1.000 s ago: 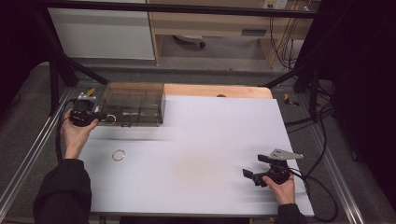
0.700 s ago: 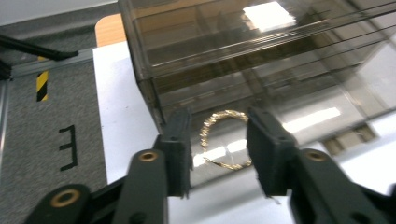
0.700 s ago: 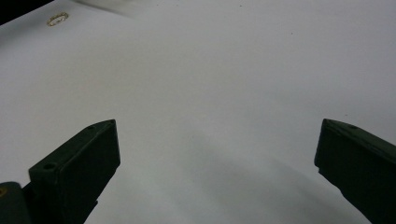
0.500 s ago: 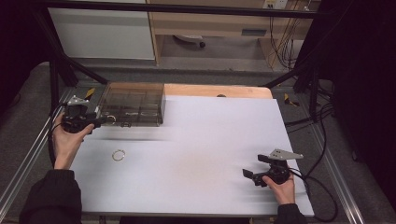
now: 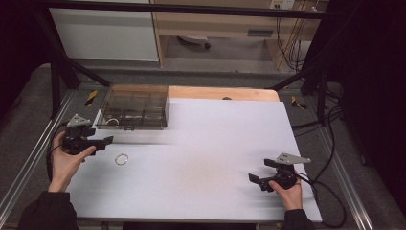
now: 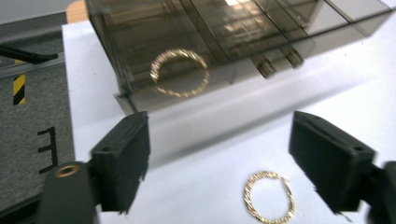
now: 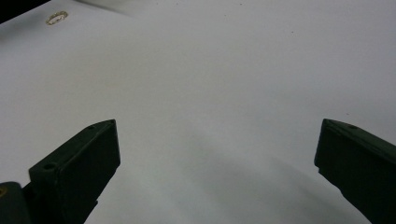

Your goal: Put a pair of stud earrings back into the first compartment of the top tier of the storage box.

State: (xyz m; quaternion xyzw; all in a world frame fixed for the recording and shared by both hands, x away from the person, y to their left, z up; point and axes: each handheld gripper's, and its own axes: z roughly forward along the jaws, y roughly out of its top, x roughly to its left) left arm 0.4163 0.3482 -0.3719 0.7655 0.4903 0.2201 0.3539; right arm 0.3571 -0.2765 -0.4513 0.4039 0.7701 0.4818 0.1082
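Near left bench edge, left claw [image 6: 217, 163] just opened wide, empty; gold hoop earring [image 6: 269, 196] lies flat between jaws, second hoop [image 6: 180, 73] inside smoky compartment box [image 5: 134, 106]; thin hoop may skid from pinch

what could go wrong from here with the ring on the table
1. The gold ring lies flat on the smooth white table; the left gripper, whose jaws have just been opening and hold nothing, may slide it aside instead of catching it.
2. The box is close ahead, so a forward reach could bump it and shift the ring inside.
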